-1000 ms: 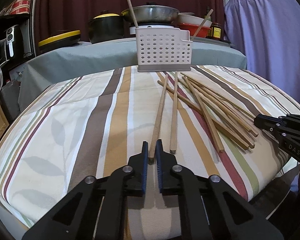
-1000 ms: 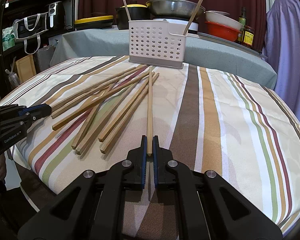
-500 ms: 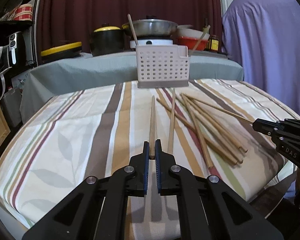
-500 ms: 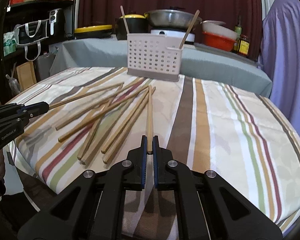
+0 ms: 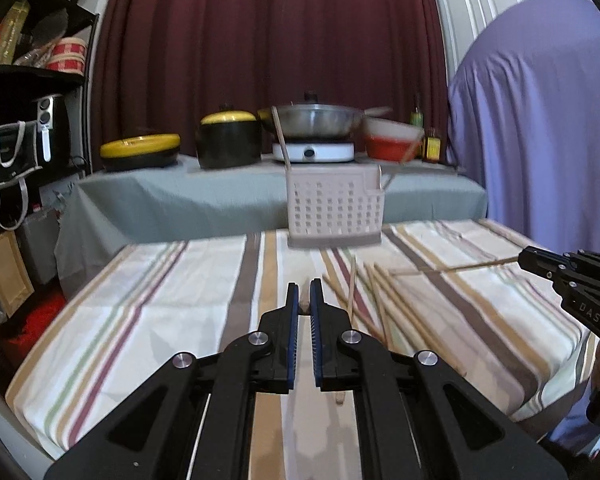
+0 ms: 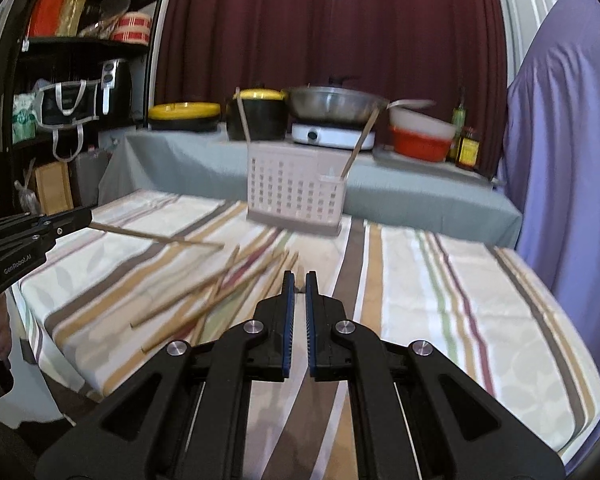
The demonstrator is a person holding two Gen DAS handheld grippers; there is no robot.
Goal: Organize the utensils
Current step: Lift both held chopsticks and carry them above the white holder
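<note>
Both grippers have risen off the striped tablecloth (image 5: 148, 304) since a second ago, each carrying one chopstick up with it. Left gripper (image 5: 304, 294): its jaws stand nearly together, pinched on the near end of a chopstick (image 6: 156, 235) that, seen from the right wrist view, juts level over the cloth toward the loose pile. Right gripper (image 6: 299, 282) is likewise clamped, a narrow slit between its blue pads (image 6: 287, 320), gripping a chopstick (image 5: 468, 267) that sticks out sideways from its tips in the left wrist view. Both point forward, roughly level. Beyond lie the remaining chopsticks (image 6: 220, 288), fanned on the cloth. Farther on stands the white perforated holder (image 5: 334, 210), two sticks leaning in it. Behind are pots (image 5: 228, 140) on a grey-covered counter (image 5: 172, 196).
</note>
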